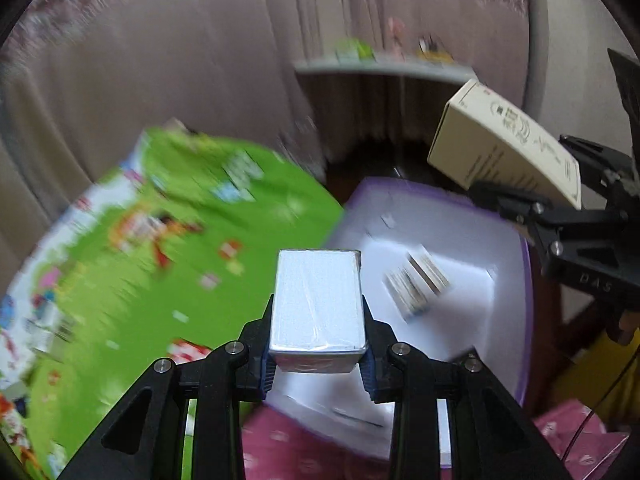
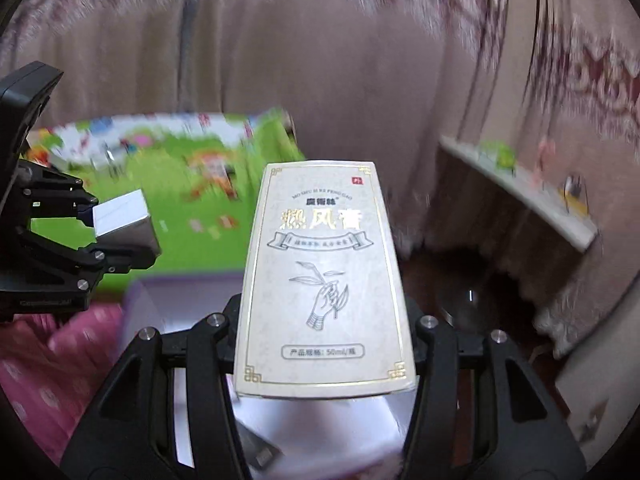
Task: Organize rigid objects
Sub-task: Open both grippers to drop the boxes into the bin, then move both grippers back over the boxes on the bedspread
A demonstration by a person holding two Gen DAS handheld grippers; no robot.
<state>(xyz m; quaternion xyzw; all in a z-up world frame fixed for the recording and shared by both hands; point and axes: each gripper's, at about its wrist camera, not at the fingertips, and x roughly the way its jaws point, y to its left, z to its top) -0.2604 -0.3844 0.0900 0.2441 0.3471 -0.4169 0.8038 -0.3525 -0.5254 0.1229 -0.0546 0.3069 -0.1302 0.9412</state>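
Your left gripper pinches the silver box; your right gripper clamps the cream carton; both hang over the bin, probably open-topped; drop early and a box clips its rim or lands askew.

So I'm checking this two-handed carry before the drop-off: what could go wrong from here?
The left gripper pinches only the near end of the small silver box, so it could pivot or slip. The right gripper likewise holds the tall cream carton by its lower end, leaving most of it cantilevered. Both loads hang close together over the white bin, so they might knock together.
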